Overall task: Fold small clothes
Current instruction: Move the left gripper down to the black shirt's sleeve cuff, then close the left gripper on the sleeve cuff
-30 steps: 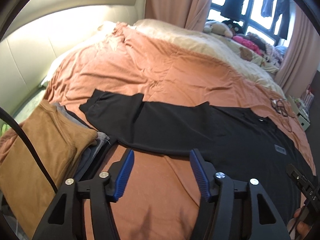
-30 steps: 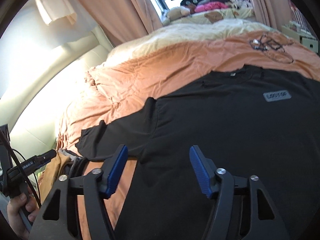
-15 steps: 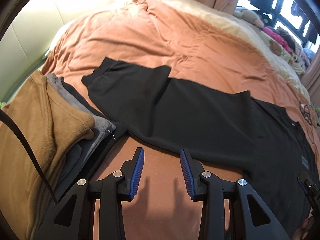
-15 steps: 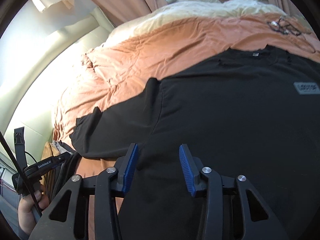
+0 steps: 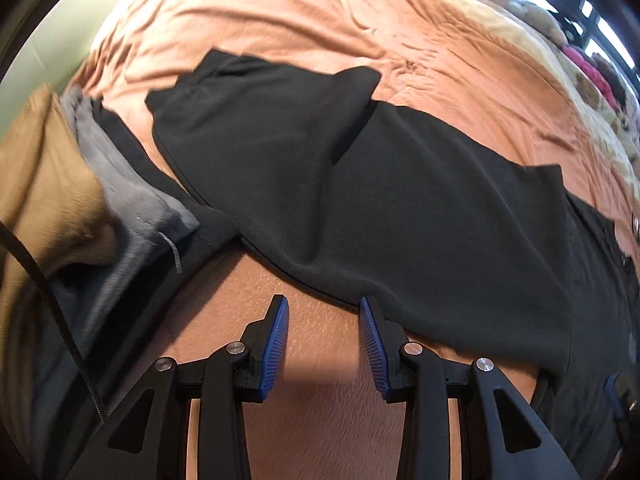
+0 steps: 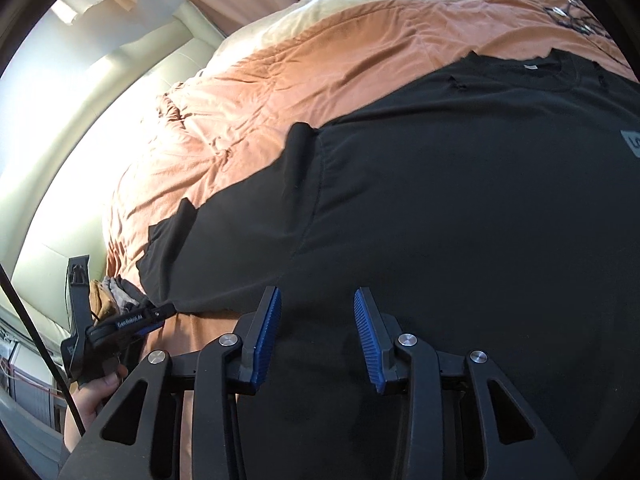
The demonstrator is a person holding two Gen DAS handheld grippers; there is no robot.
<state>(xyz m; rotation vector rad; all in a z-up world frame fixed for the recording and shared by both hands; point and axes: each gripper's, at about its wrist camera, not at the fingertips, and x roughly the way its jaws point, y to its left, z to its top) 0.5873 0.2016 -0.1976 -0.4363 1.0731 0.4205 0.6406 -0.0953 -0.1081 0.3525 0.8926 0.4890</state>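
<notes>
Folding the black T-shirt, which lies spread flat on the orange bedspread, looks about to start with a pinch along its near hem, so both grips should take the cloth edge alone, not the cover beneath, and lift evenly to keep the fold line straight. The left hand-held gripper has just been closing and now stands narrow but empty, its blue pads over bare bedspread just short of the sleeve hem. The right hand-held gripper has likewise narrowed, hovering over the shirt body with no cloth visibly pinched between its jaws. A stack of folded clothes sits just beside the sleeve.
</notes>
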